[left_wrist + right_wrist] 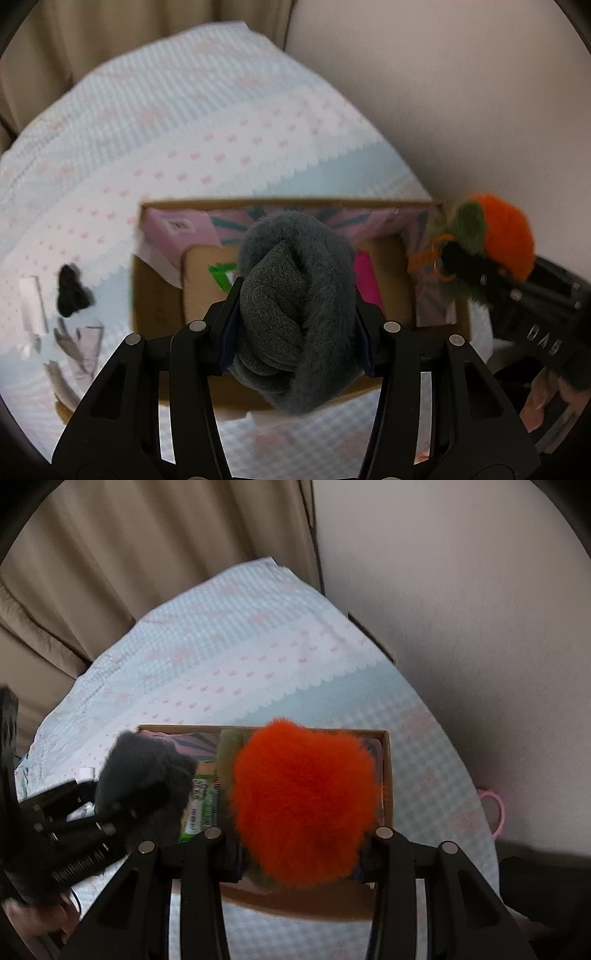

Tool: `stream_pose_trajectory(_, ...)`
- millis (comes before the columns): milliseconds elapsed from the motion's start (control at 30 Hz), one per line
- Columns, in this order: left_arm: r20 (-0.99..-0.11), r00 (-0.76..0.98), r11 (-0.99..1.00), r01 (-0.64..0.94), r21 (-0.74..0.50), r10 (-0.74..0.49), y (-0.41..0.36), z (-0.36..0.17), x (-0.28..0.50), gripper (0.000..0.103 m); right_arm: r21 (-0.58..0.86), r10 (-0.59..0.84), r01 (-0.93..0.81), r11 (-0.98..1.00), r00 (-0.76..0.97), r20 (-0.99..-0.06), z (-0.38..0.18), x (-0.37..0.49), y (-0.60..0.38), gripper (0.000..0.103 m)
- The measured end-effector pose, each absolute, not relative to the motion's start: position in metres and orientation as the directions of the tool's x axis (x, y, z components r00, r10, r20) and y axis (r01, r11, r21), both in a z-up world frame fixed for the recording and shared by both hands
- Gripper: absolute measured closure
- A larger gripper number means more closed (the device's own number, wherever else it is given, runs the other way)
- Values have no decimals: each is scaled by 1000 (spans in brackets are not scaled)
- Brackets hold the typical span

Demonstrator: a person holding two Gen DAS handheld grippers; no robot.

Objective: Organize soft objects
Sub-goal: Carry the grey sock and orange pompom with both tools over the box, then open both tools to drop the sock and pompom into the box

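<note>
Left gripper (297, 317): jaws clamped on a rolled grey fuzzy bundle (295, 291), held above the cardboard box (151, 295).
Right gripper (299, 845): jaws clamped on an orange plush ball (303, 797) with an olive-green tuft, also above the box.
Box: open-topped, holds pink patterned packaging (173, 229) and a green-labelled packet (201, 805); sits on a pale blue bedspread (184, 122) with pink motifs.
Bedspread, left: small black item (70, 291).
Beyond: beige curtain (129, 554), plain wall (461, 590).

Light: soft, dim, even | Shadows: faint | Blur: motion smear throughout | Edges: fisheye curvature, black vignette corners
</note>
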State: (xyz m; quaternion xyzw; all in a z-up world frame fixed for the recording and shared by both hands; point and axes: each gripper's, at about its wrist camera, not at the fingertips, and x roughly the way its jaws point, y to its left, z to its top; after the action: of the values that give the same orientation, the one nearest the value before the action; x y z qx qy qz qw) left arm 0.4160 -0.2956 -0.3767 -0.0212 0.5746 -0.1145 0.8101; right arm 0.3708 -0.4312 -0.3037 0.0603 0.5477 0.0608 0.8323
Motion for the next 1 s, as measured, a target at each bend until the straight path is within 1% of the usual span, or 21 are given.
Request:
stream_pose_trajectory(233, -959, 229, 971, 204, -122, -169, -319, -426, 409, 57, 185, 174, 6, 983, 311, -934, -339, 389, -442, 65)
stream_pose_trajectory(333, -966, 211, 970, 221, -102, -150, -324, -432, 406, 57, 184, 173, 13, 983, 284, -943, -350, 395, -440, 66)
stream_pose_trajectory(367, -965, 214, 968, 231, -97, -148, -325, -431, 405, 55, 189, 177, 17, 982, 279, -944, -352, 396, -440, 63)
stream_pose_trajectory(400, -959, 235, 963, 253, -97, -159, -327, -427, 403, 44, 192, 178, 26, 981, 278, -944, -354, 397, -441, 63)
stream_pose_trajectory(433, -956, 251, 959, 270, -83, -154, -329, -422, 401, 36, 192, 175, 33, 981, 278, -944, -354, 398, -442, 62)
stream_pose_trajectory(500, -955, 277, 952, 306, -16, -105, -336, -415, 397, 1, 210, 190, 49, 976, 270, -944, -354, 399, -444, 50)
stream_pose_trajectory(533, -954, 286, 947, 321, 12, -85, -337, -413, 395, 0, 223, 200, 57, 973, 268, -942, -354, 399, -445, 34)
stream_pose_trajectory(567, -955, 284, 943, 334, 14, -86, -338, -412, 393, 0, 237, 212, 63, 970, 271, -939, -353, 401, -446, 13)
stream_pose_trajectory(600, -957, 277, 941, 338, 10, -89, -337, -413, 392, 0, 252, 224, 67, 965, 281, -933, -351, 401, -448, 5)
stream_pose_trajectory(633, -959, 268, 941, 337, 8, -88, -336, -414, 391, 0, 257, 228, 67, 964, 287, -930, -350, 400, -448, 0)
stream_pose_trajectory(767, -962, 252, 952, 304, -26, -107, -326, -413, 387, 0, 237, 211, 58, 970, 286, -935, -347, 396, -448, 0)
stream_pose_trajectory(1000, -958, 271, 959, 282, -18, -97, -314, -396, 376, 0, 237, 215, 39, 971, 303, -929, -342, 386, -444, 0)
